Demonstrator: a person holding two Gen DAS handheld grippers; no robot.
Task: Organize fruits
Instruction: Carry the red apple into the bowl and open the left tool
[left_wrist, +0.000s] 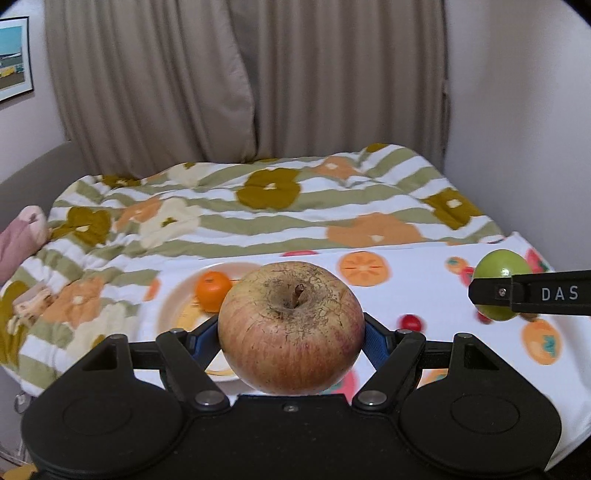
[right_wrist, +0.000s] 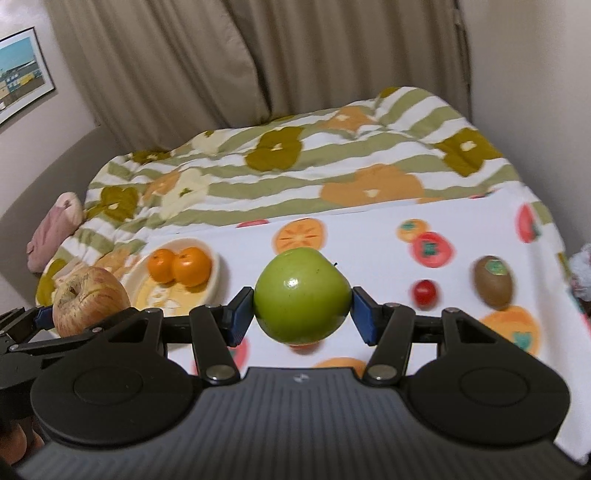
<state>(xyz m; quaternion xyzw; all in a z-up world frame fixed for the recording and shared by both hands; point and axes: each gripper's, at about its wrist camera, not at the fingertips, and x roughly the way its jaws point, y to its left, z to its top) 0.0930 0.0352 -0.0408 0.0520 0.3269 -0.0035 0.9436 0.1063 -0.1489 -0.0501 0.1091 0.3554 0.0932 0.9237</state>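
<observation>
In the left wrist view a streaked red apple (left_wrist: 291, 328), stem up, sits between the blue pads of my left gripper (left_wrist: 291, 338), which is shut on it above the cloth. My right gripper (right_wrist: 302, 314) is shut on a shiny green apple (right_wrist: 302, 295), also lifted off the cloth. The red apple (right_wrist: 90, 301) shows at the far left of the right wrist view. At the right edge of the left view is the green apple (left_wrist: 500, 269). A cream plate (right_wrist: 218, 266) holds two oranges (right_wrist: 192, 266). A kiwi (right_wrist: 493, 282) and a cherry tomato (right_wrist: 424, 291) lie on the cloth.
A white cloth (right_wrist: 369, 258) printed with fruit covers the near surface. Behind it lies a striped flowered quilt (left_wrist: 258, 206), with beige curtains (left_wrist: 221, 92) and walls beyond. A pink bundle (right_wrist: 55, 229) rests at the quilt's left end. The plate (left_wrist: 162, 306) stands left of centre.
</observation>
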